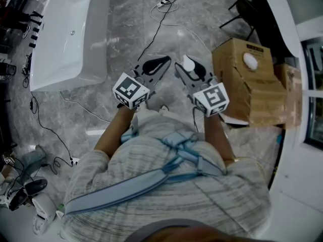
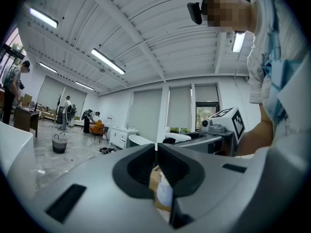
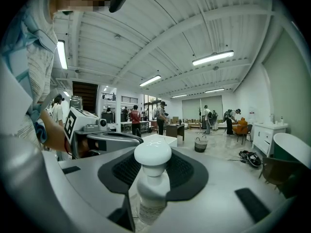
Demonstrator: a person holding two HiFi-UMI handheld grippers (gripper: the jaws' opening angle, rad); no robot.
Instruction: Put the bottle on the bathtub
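I see the right gripper with its jaws clamped on the bottle. The dark pads press the neck from both sides, and the round white cap stands upright above them. From the head view, the right gripper sits out in front of the person's chest, and the bottle shows as a white spot at its tip, above the grey marble floor.

The left gripper carries nothing. Its jaws are pressed together along a thin seam, and through the gap below them I only glimpse a bit of cardboard and something pale. In the head view the left gripper is level with the right one, just beside it but not touching.

The bathtub lies on the floor ahead and to the left, well apart from both grippers, white and long, with its rim bare. The bottle is in the air, held nowhere near the tub.

To the right, near the right gripper, stands a cardboard box with a white round object on top. A black cable runs across the floor from a power strip toward the grippers. In the right gripper view I make out a basket on the floor farther back.
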